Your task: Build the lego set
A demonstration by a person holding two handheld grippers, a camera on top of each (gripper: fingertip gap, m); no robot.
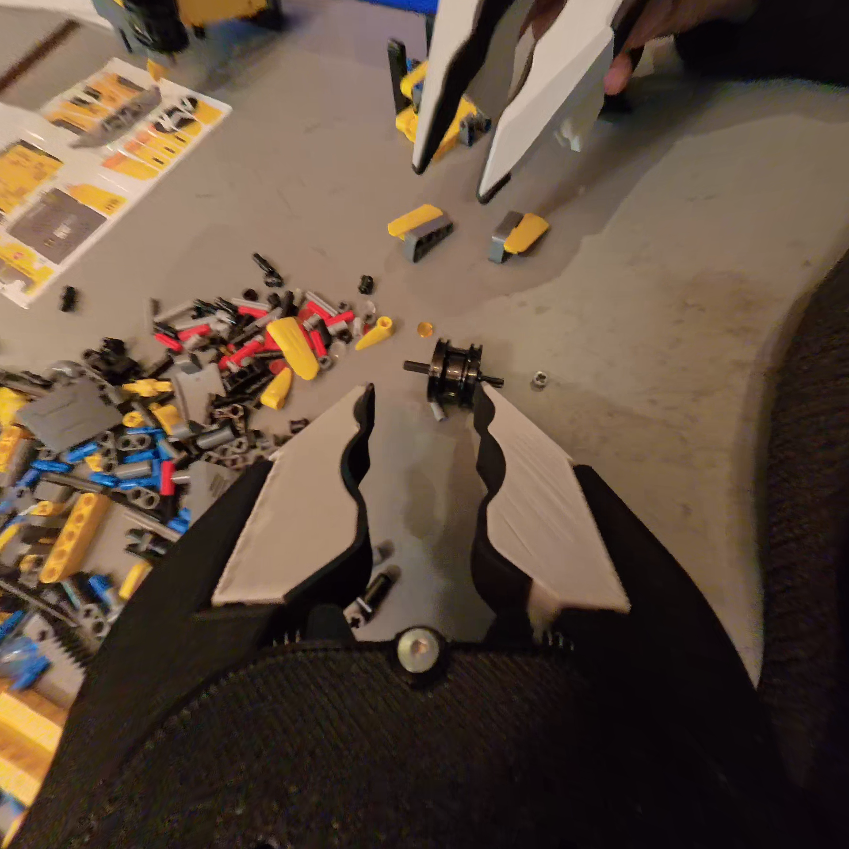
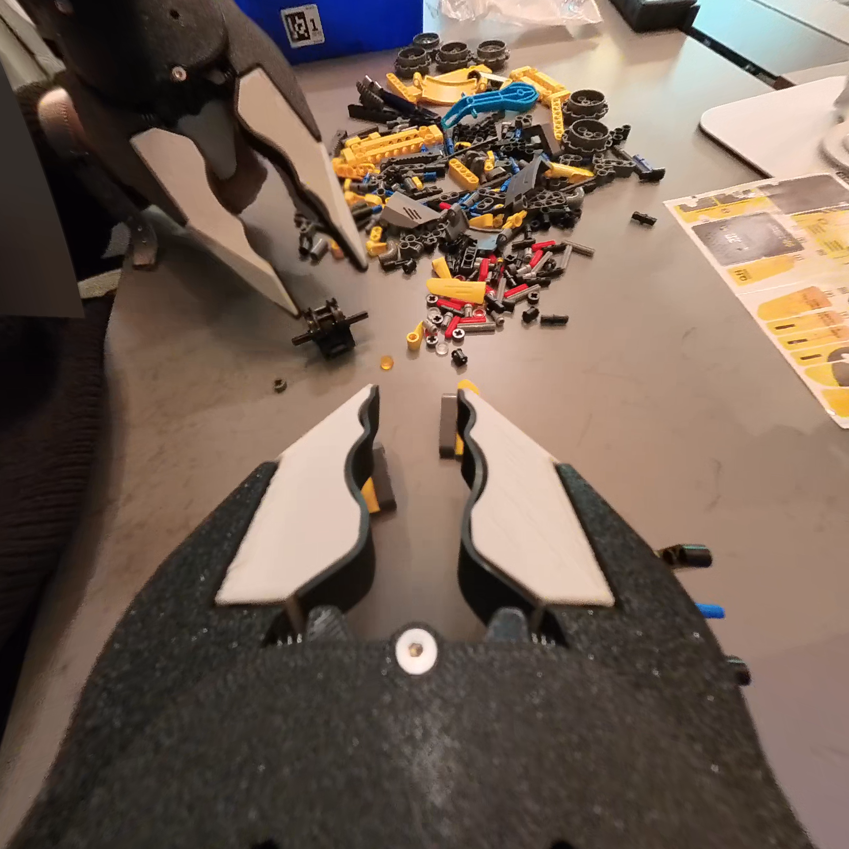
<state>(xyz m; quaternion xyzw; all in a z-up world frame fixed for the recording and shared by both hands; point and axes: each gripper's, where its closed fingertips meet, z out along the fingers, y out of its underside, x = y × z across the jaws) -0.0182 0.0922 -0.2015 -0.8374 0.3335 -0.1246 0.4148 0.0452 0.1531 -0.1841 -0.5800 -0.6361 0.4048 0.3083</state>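
**Two grippers down among the building bricks**

The left gripper [image 1: 425,390] sits low over the grey tabletop [image 1: 643,344], jaws spread wide and holding nothing. Its right fingertip [image 1: 482,399] is touching the black spool-like hub on a black axle [image 1: 455,374], which lies on the tabletop just ahead of the gap. A small round orange stud [image 1: 426,330] rests just beyond the hub, and a tiny grey bush [image 1: 540,380] lies close by toward the tabletop's curved edge.

Over to the right gripper [image 2: 418,395]: jaws apart, nothing clamped. Two small grey-and-yellow assemblies lie at its fingers, one [image 2: 383,478] peeking from under the left finger, the other [image 2: 450,425] against the inner face of the right finger. Whether the pads actually touch them, I cannot tell.

Beyond both grippers sprawls a loose pile of yellow, black, red and blue construction pieces [image 2: 482,183], with black wheels [image 2: 452,55] at its far end. A sticker sheet [image 2: 781,275] lies flat near the tabletop's edge, well apart from the pile, and a blue bin [image 2: 367,27] stands behind.
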